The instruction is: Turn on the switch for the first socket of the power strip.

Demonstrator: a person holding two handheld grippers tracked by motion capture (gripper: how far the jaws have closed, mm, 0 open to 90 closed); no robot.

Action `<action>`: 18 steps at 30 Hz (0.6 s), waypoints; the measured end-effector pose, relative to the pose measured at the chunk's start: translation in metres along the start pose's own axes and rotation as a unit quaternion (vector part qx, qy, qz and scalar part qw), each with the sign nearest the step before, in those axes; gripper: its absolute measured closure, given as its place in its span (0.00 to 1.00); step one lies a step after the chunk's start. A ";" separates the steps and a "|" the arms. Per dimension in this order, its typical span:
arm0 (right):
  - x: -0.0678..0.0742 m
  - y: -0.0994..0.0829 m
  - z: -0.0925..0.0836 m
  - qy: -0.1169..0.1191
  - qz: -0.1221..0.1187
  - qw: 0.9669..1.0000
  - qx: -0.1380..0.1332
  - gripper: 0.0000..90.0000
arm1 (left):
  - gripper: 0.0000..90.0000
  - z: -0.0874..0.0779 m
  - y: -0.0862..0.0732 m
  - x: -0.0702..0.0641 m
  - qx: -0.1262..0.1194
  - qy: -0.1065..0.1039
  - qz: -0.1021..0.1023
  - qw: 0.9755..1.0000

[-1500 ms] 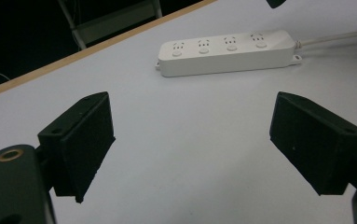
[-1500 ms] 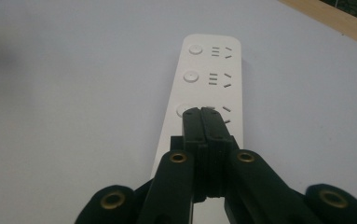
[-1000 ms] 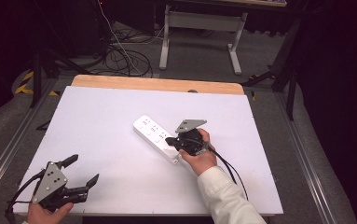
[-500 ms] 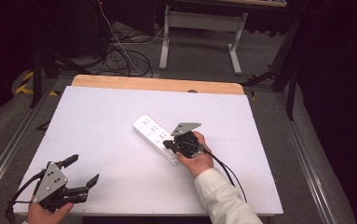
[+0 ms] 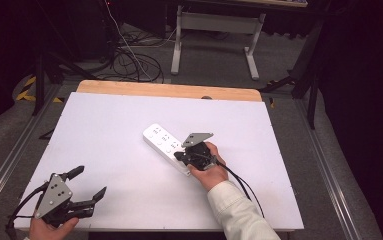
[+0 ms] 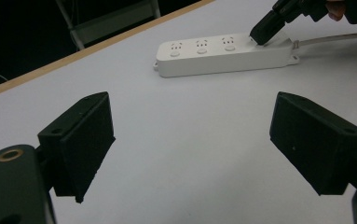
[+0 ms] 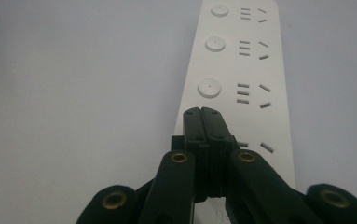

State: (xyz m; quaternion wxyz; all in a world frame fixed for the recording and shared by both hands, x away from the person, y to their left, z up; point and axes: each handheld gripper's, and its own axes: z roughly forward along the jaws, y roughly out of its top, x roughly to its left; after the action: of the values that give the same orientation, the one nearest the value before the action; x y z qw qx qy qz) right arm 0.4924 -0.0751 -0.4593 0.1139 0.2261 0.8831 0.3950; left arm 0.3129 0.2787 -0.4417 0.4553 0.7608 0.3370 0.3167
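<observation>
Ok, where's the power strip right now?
In the high view, the power strip lies diagonally near the table's centre, its near end under the shut right hand-held gripper.

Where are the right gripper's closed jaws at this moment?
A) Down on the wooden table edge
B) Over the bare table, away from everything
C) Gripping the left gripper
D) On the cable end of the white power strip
D: the right gripper, jaws shut together, presses on the power strip at its cable end.

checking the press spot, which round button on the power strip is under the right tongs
The fourth button, at the cable end of the power strip; the shut right tongs cover it, the other three show uncovered.
</observation>
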 end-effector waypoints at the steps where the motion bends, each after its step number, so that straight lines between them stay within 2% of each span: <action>1: 0.000 0.000 0.000 0.000 0.000 1.000 0.000 1.00 | 0.16 0.000 0.000 0.000 0.000 0.000 0.001 1.000; 13: 0.000 0.000 0.001 0.000 0.002 1.000 0.005 1.00 | 0.16 0.000 0.000 -0.001 0.000 -0.001 0.003 1.000; 17: 0.002 0.001 0.002 -0.005 -0.009 1.000 0.011 1.00 | 0.16 0.000 0.000 -0.001 0.000 0.000 0.004 1.000; 18: 0.002 0.001 0.002 -0.007 -0.006 1.000 0.012 1.00 | 0.16 0.000 0.000 -0.001 0.000 0.000 0.004 1.000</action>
State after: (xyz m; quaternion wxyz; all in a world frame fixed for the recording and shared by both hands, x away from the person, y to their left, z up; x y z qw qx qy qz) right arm 0.4911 -0.0723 -0.4599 0.1201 0.2252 0.8881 0.3822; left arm 0.3122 0.2778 -0.4414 0.4541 0.7619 0.3342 0.3188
